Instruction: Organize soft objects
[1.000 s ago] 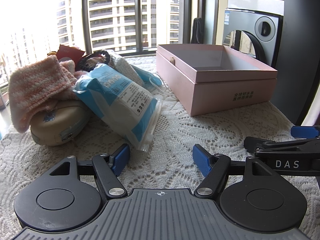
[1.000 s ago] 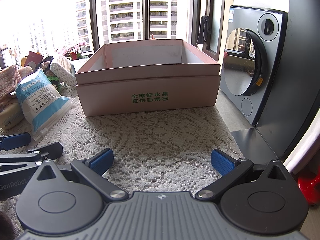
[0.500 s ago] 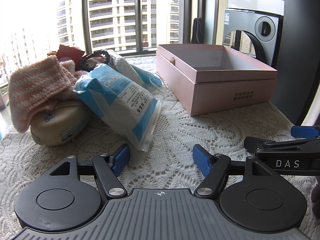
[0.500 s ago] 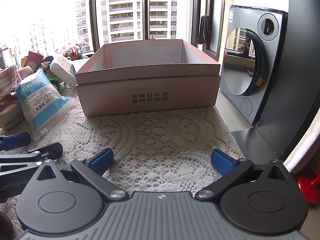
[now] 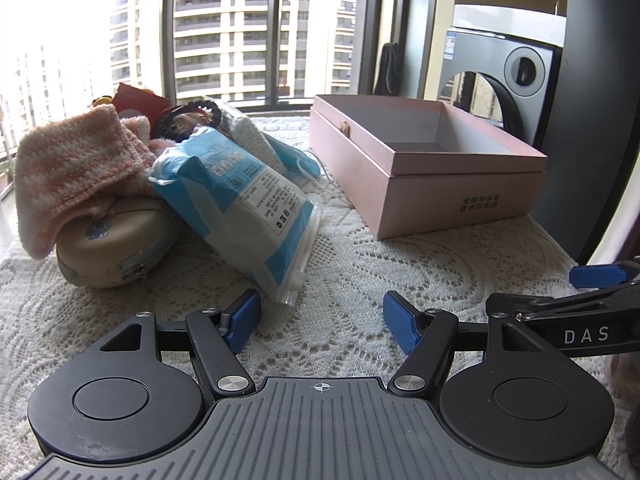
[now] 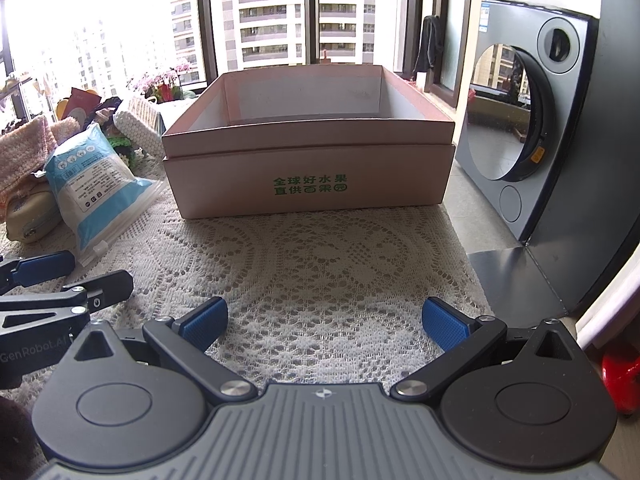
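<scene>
box (image 6: 308,196): pink, green lettering
cloth (image 6: 340,264): white lace, floral openwork
packet (image 5: 248,208): blue and white, dark print
towel (image 5: 76,160): pink and white flecked knit
pouch (image 5: 112,240): beige, pale blue zip
pads (image 5: 400,322): blue

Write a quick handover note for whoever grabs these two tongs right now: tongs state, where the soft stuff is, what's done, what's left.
Left tongs: open, empty, low over the lace tablecloth, facing the pile.
Right tongs: open, empty, facing the pink box.
Pile, left of the box: blue-and-white packet leaning on a beige zip pouch, pink knitted cloth draped on top, more items behind.
Done: nothing; what shows of the box's inside is empty.
Left: presumably move the soft items into the box, nearest packet first.
</scene>
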A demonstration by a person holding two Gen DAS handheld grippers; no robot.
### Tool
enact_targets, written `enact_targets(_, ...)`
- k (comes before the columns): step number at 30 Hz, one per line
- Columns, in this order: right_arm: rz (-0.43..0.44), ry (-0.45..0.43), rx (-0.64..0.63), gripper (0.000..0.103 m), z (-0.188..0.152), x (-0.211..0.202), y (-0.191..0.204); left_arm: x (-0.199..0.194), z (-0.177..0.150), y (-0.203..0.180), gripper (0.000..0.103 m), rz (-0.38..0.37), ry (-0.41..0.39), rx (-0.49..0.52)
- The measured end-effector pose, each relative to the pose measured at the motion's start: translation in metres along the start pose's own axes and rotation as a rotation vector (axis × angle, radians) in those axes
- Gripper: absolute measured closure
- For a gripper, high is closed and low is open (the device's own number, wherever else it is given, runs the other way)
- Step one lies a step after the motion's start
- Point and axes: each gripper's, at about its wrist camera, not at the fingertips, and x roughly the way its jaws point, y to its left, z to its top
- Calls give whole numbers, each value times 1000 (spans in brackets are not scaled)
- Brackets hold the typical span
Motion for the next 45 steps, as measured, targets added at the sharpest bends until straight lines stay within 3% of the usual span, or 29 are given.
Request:
enact_targets(4,-9,18,-6,0,-2,-3,4,-31,20,34,31,12,-129,-40)
enact_targets(7,-13,28,-5,0,-1,-3,4,-54,45,85,31,138,-248,-89)
enact_targets(10,-10,23,-9,0,-2,-3,4,-56,63,144,32,218,-281,-199)
enact_targets(15,66,26,-76,0,-3,-7,7,-18,73,204,32,37,-160,-293)
enact_targets(18,175,1,-184,0,-2,-15,23,13,76,206,32,-30,-89,-265)
enact_targets(22,265,-85,-312,0,13,-29,54,34,84,212,30,-15,-107,-282)
enact_targets(26,363,-119,-425,0,50,-23,97,51,84,214,30,-38,-99,-297)
enact_targets(27,367,-133,-458,0,59,-18,111,51,83,213,33,-44,-103,-288)
enact_targets(28,367,-142,-485,0,66,-13,122,50,83,213,43,-54,-101,-278)
enact_targets(31,354,-123,-540,8,81,10,159,36,76,216,74,-95,-144,-267)
enact_targets(34,328,-74,-565,16,85,29,182,15,70,217,78,-118,-188,-227)
enact_targets(36,308,-37,-579,46,85,40,188,-4,68,211,79,-104,-211,-168)
enact_targets(40,325,-4,-506,47,81,24,174,-40,63,195,80,-124,-258,-88)
enact_targets(45,337,-61,-456,48,66,-32,136,-88,54,144,80,-198,-265,54)
